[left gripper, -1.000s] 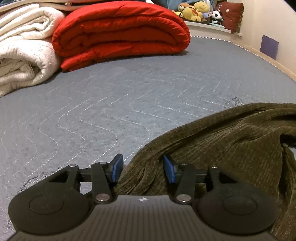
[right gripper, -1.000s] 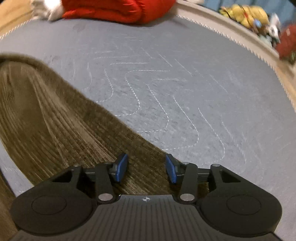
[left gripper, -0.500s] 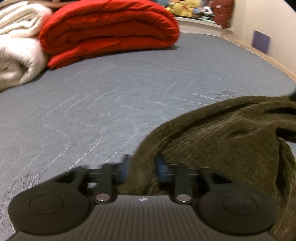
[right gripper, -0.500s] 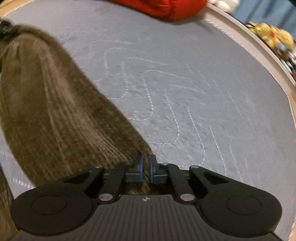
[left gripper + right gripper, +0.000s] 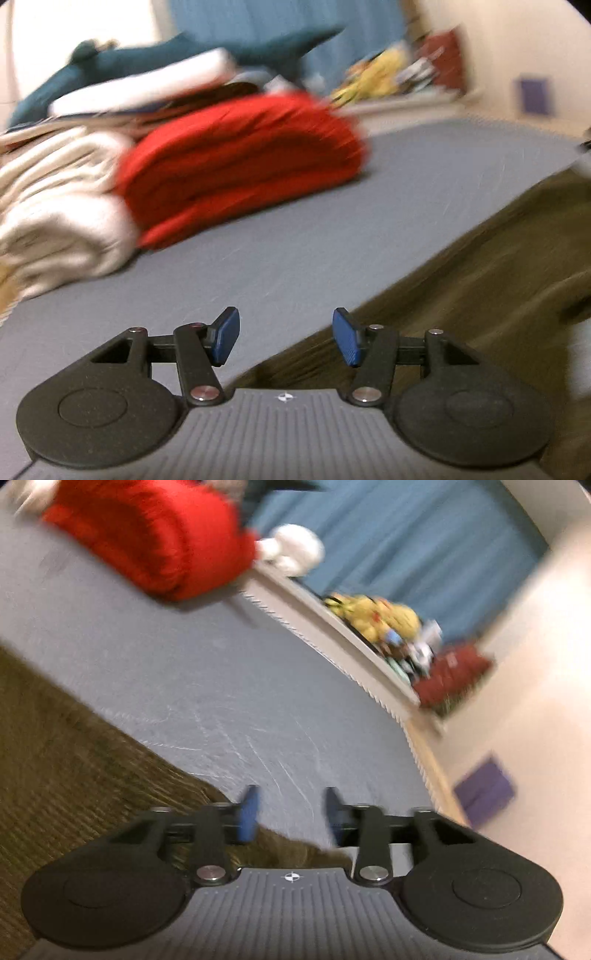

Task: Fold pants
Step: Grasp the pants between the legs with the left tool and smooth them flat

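Half a second before, both grippers had been pinched on the pants; at this moment the left gripper (image 5: 284, 341) and the right gripper (image 5: 290, 814) stood with jaws wide and nothing between them, so the cloth had been let go and one fold was probably laid. The pants (image 5: 480, 295) lay on the bed (image 5: 295, 229), under and to the right of the left jaws, and below and left of the right jaws.

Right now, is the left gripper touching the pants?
Apart. In the left wrist view the left gripper is open, with bare grey mattress between its fingers; the pants edge runs below and right of them.
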The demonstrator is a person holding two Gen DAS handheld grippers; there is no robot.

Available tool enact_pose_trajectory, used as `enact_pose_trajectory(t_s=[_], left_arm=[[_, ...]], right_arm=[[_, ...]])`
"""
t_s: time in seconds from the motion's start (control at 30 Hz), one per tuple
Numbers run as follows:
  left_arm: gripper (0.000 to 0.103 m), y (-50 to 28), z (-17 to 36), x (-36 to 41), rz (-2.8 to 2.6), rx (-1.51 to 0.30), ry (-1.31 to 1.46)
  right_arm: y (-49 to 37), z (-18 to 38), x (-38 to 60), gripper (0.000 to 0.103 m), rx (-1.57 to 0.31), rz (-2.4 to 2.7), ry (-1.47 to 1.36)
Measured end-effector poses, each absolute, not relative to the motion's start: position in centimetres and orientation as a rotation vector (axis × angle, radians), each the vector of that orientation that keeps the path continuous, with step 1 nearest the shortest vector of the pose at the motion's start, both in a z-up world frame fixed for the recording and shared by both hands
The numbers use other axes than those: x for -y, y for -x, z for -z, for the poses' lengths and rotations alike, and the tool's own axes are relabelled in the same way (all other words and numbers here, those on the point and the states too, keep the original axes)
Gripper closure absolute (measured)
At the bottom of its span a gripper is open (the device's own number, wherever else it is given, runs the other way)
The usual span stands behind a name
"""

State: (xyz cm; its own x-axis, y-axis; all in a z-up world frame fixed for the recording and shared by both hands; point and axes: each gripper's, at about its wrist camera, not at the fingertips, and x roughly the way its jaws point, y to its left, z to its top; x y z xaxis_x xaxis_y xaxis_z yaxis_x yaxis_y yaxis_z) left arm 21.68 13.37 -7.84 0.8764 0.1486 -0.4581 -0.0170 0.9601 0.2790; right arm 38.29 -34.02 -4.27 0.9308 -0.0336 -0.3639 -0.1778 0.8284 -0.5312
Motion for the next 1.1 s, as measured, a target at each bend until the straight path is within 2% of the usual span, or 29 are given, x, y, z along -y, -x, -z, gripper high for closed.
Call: enact_pose_trajectory(t_s=[0.17,0.27,0.37,0.4,0.47,0.5,0.57,0.6,0.63,0.67,0.7,0.83,0.93,1.03,1.1], left_arm=[[0.043,-19.8,7.9,-7.4,0.436,-0.565,-0.193],[0.043,-19.3,9.6,-4.0,0.518,-0.626,-0.276],[0.046,-19.6,11.8,-1.8,0.461,-0.67,-0.402],[0.05,-19.8,12.3,-1.2,0.445,-0.68,-0.428],[0.065,-20.4,12.8,-0.8,0.427,-0.696,-0.44],[0.085,-20.6,12.8,-0.8,0.42,-0.701,-0.437],[0.088,-20.8,12.5,-1.4,0.409,-0.707,-0.444],[0.089,-20.6,12.0,-1.3,0.417,-0.703,-0.444],[0.09,-20.0,11.7,-1.1,0.431,-0.696,-0.446],[0.09,-19.6,11.2,-1.1,0.448,-0.687,-0.453],[0.09,-19.2,10.7,-1.1,0.473,-0.68,-0.455],[0.09,-17.1,8.5,-2.2,0.643,-0.642,-0.4],[0.09,-16.2,8.4,-3.0,0.725,-0.679,-0.37],[0.088,-15.7,9.3,-2.3,0.671,-0.758,-0.437],[0.085,-15.1,8.0,-2.3,0.656,-0.769,-0.41]], right_arm=[[-36.9,3.7,45.2,0.053,-0.406,0.079,0.115],[-35.6,5.7,50.9,0.052,-0.463,0.119,-0.13],[-34.7,8.3,53.5,0.051,-0.525,0.129,-0.224],[-34.5,8.9,53.5,0.05,-0.541,0.124,-0.231],[-34.8,9.9,54.0,0.044,-0.584,0.102,-0.233],[-35.0,10.2,53.7,0.044,-0.592,0.11,-0.218],[-35.1,10.4,53.6,0.044,-0.599,0.127,-0.209],[-35.6,10.5,53.7,0.05,-0.605,0.138,-0.22],[-35.9,10.7,53.9,0.062,-0.612,0.163,-0.233],[-34.7,10.3,54.1,0.081,-0.612,0.185,-0.235],[-34.6,10.2,54.2,0.087,-0.608,0.183,-0.244],[-31.4,7.4,54.4,0.091,-0.487,0.239,-0.212],[-29.2,5.8,55.1,0.091,-0.459,0.38,-0.197],[-28.4,6.8,57.1,0.09,-0.59,0.45,-0.253],[-27.8,7.7,58.2,0.09,-0.69,0.478,-0.318]])
